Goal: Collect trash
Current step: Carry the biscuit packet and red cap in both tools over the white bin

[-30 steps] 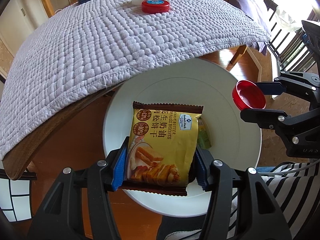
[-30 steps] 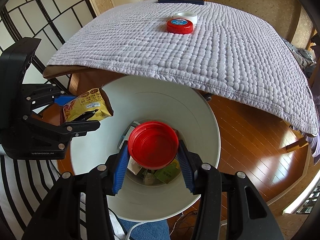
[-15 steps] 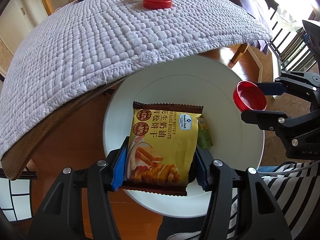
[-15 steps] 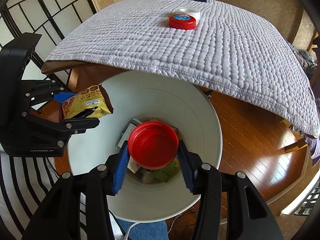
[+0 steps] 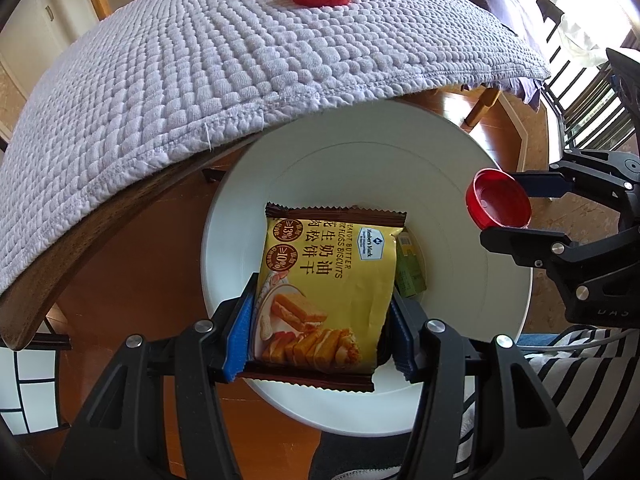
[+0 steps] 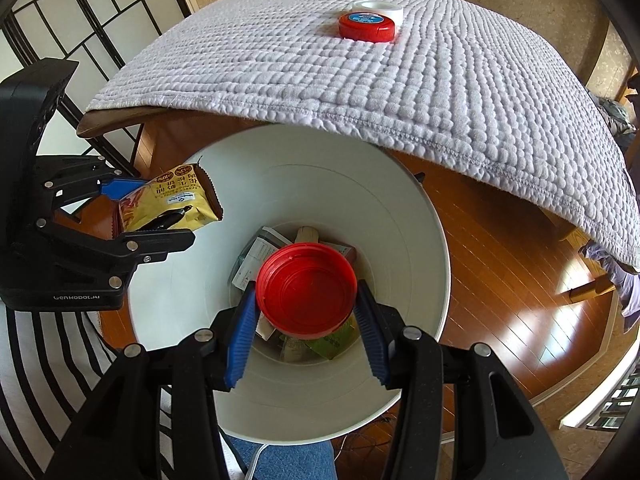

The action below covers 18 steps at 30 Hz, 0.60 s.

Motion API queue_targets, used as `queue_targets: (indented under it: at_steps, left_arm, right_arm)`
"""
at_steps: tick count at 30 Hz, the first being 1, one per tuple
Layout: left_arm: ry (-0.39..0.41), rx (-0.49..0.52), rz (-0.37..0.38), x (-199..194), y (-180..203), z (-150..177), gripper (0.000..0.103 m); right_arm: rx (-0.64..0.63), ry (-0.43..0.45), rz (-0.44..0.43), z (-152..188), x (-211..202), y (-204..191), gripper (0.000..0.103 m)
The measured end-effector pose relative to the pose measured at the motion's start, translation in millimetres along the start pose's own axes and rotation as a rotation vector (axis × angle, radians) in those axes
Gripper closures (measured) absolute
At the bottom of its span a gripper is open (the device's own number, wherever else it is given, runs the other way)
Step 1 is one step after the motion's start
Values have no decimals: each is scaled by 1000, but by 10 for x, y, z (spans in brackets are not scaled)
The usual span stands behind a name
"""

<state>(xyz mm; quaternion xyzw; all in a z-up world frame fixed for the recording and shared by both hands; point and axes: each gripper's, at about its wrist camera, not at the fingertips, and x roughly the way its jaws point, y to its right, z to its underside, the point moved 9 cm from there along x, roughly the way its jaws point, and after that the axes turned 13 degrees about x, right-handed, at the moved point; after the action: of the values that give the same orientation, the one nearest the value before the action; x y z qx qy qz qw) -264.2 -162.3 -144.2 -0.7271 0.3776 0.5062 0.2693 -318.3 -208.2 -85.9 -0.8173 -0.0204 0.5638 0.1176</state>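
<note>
Trash bin (image 6: 416,208), white and open-topped, stands on the floor just beside the quilt-covered desk (image 6: 400,80) and serves as the landmark. Left tongs (image 5: 320,316) are clenched on a yellow biscuit wrapper (image 5: 324,280), held above the bin's mouth toward its near-left rim. Right tongs (image 6: 306,320) are clenched on a red lid (image 6: 306,284), held directly over the bin's centre, above the paper scraps (image 6: 256,258) at its bottom. A red-capped container (image 6: 366,26) and a white tape roll (image 6: 380,7) remain on the desk, well beyond the bin.

Risk: the light wrapper sits close to the rim, so on release it could drift or cling to a pad and fall outside; the lid could bounce off the wall.

Compared with the earlier frame, the right tongs have sunk slightly toward the bin; the left tongs are unchanged.
</note>
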Motion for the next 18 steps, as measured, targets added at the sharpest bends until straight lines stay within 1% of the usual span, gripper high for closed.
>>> queue_targets:
  at_steps: [7,18]
  left_arm:
    - [-10,-4,2,73,-20,49,46]
    - [-14,-1,2,100,-42,18,46]
  right_arm:
    - [-3,-5,2,43,77,4,56]
    - [-8,-7,2,69,144,-13,56]
